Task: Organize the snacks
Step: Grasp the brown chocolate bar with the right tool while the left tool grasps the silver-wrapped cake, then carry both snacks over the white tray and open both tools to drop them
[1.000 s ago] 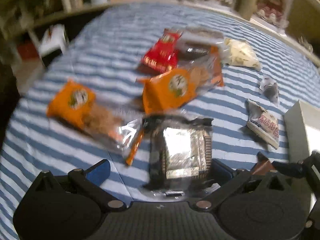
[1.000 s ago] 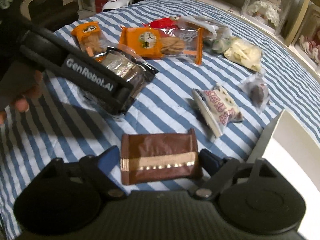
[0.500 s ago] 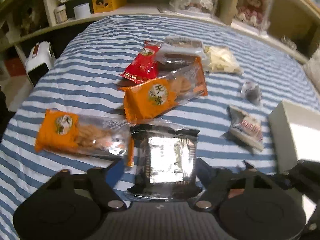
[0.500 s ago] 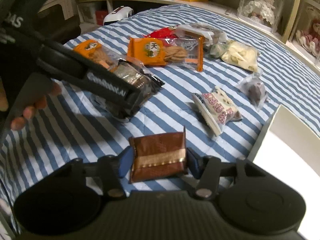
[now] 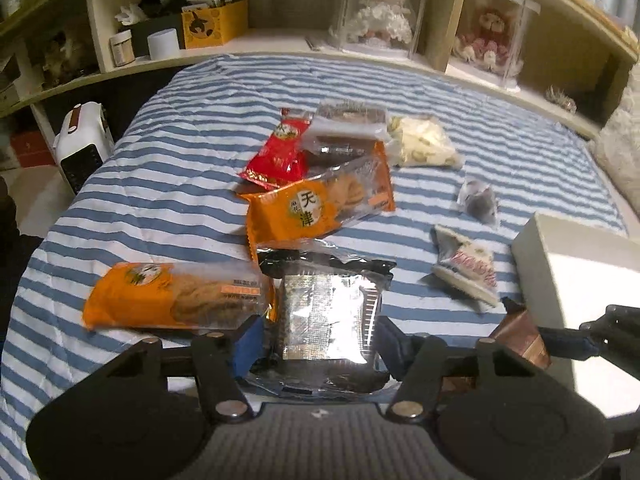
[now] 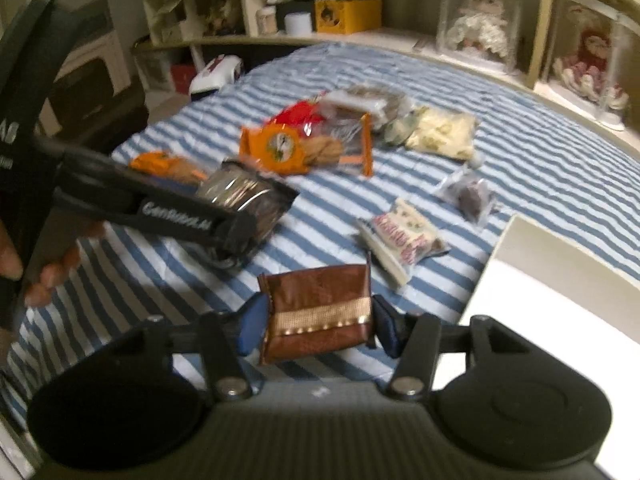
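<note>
I have a snack in each tool. My left gripper (image 5: 320,336) has its fingers pinching the sides of a dark packet with a silver foil block inside (image 5: 326,312), held above the striped bed cover (image 5: 168,184). My right gripper (image 6: 318,326) has its fingers pressed against both ends of a brown packet with a gold band (image 6: 318,312), also off the cover, by the look of it.

I'll take the white box (image 5: 576,280) as my landmark. Seen from the left wrist, the brown packet sits right at the box's near corner, and the dark packet is well to the left of it. Between the two, just beside the box, lies a small white packet with red lettering (image 5: 466,270); beyond that is a little clear bag with something dark in it (image 5: 478,202). Further from the box are two orange biscuit packs (image 5: 320,204) (image 5: 172,300), a red sachet (image 5: 280,156), a clear tray pack and a pale bag of chips (image 5: 424,144) (the right-wrist view is blurred, so I read these from the left).

I judge the step to be the carry: both pickups look done, nothing dropped off yet. Next I'd bring the brown packet over the box's open top and spread the fingers there, then follow with the dark packet, keeping the two tools from knocking together.
</note>
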Available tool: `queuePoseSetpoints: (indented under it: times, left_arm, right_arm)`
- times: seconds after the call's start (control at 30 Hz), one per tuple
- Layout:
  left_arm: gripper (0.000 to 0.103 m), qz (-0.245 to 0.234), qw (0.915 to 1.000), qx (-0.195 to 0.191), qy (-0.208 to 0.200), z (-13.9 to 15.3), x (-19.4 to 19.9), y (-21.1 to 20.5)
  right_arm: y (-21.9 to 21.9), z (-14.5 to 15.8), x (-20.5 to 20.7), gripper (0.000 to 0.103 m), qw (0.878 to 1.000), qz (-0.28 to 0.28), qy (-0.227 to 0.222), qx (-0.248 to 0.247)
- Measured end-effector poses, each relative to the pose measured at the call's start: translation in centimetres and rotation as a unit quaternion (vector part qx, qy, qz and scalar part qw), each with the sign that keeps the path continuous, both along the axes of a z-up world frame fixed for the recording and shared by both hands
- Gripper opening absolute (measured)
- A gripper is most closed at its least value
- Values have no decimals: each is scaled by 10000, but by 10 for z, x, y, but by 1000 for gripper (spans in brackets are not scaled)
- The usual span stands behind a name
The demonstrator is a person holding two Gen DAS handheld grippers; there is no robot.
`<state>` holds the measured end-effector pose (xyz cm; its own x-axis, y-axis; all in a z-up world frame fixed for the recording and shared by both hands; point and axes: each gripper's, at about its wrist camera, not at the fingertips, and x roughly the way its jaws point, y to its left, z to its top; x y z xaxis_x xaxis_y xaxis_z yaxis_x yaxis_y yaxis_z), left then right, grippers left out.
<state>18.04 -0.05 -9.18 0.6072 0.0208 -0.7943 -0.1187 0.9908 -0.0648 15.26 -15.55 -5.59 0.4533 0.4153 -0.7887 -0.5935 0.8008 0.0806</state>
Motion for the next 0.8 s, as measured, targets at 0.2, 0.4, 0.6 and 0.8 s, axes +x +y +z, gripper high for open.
queuePoseSetpoints:
  times: [0.2,0.4,0.6,0.8]
  left_arm:
    - [54,43,9994,-176,-296,23,-21,-3]
    - [54,75,9981,-307,-521,40,-38,-6]
    - [54,48,9961,-380,-795,56,-55,-13]
    - [54,-185,9922,-486,-1134,70,-70,-30]
  right_arm:
    - [-21,25,-8,62,9989,-296,-163,325]
    - [-40,42,-21,62,9965,-537,-319,556]
    - [-61,60,-30,62,9928,-834,-419,756]
    - [-96,71,-42,62,9860,-1301,-433,945]
